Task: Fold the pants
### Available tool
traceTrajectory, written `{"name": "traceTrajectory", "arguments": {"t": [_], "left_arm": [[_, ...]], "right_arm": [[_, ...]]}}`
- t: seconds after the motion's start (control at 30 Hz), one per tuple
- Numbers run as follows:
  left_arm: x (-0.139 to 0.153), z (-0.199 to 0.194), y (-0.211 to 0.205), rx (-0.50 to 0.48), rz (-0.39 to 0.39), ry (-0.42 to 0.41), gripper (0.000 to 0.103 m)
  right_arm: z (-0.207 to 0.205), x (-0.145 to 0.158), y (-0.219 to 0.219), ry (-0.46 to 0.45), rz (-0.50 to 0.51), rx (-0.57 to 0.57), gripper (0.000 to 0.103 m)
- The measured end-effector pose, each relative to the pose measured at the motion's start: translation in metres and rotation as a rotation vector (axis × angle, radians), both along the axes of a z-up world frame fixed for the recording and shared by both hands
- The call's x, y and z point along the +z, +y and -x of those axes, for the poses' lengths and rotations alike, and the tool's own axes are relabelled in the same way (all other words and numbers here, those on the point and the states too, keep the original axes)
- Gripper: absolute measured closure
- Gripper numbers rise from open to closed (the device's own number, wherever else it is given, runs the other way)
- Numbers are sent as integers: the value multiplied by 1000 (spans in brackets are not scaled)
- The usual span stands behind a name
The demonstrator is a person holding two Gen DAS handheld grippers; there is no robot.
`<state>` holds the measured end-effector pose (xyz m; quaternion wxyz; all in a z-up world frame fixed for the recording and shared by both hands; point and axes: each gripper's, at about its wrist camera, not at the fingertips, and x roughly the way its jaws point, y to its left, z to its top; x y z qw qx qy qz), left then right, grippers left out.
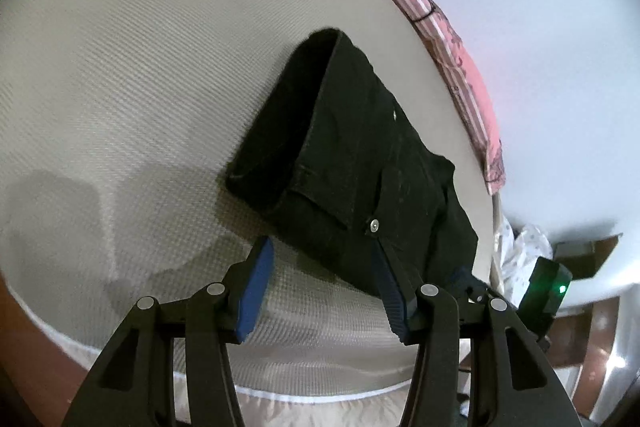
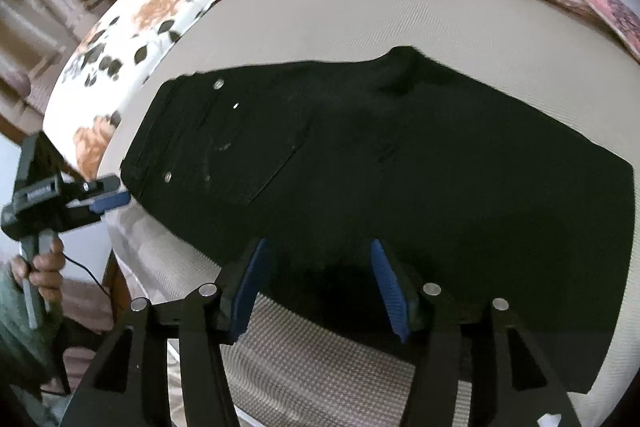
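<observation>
Black pants [image 1: 352, 163] lie on a cream textured mattress [image 1: 140, 87], folded lengthwise, waistband toward the near edge. In the right wrist view the pants [image 2: 400, 167] stretch across the mattress [image 2: 360, 23], waistband at the left. My left gripper [image 1: 320, 247] is open at the waistband's near edge, its right finger against the cloth by a metal button [image 1: 374, 225]. It also shows in the right wrist view [image 2: 108, 197], next to the waistband. My right gripper [image 2: 318, 247] is open, fingers over the pants' near edge.
A pink patterned bedcover [image 1: 456, 59] runs along the mattress's far edge by a white wall. A floral pillow [image 2: 132, 43] lies at the left end. The mattress's near edge [image 1: 320, 391] drops off just below the grippers. White cloth [image 1: 520, 259] lies beside the bed.
</observation>
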<state>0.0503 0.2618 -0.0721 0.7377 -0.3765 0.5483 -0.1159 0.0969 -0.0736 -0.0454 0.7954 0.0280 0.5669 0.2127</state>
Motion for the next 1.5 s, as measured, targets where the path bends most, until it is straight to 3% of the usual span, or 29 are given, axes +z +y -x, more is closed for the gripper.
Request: {"name": "traceTrajectory", "arguments": {"t": [0.13, 0.27, 0.4, 0.57, 1.0, 1.13, 1.2, 1.4, 1.5], "left_arm": [[-21, -10, -8, -49, 27, 20, 51], [-32, -18, -10, -70, -2, -10, 51], [-40, -21, -2, -57, 60, -23, 51], [-46, -20, 10, -48, 118, -42, 51], [-46, -29, 30, -103, 149, -67, 51], [-49, -43, 34, -122, 164, -112, 51], [-47, -53, 33, -143, 139, -146, 51], [-42, -85, 19, -221, 81, -149, 52], [-39, -88, 10, -234, 16, -139, 65]], "right_arm": [[0, 2, -9, 11, 4, -46, 49], [0, 0, -8, 24, 9, -64, 49], [1, -3, -5, 39, 13, -80, 49], [-2, -7, -2, 58, 15, -97, 49], [-10, -12, -4, 79, 25, -130, 49], [-9, -14, -1, 82, 31, -126, 49], [-9, -15, -1, 83, 38, -129, 49], [-9, -9, -4, 64, 36, -142, 49], [-9, -5, -11, 49, 27, -160, 49]]}}
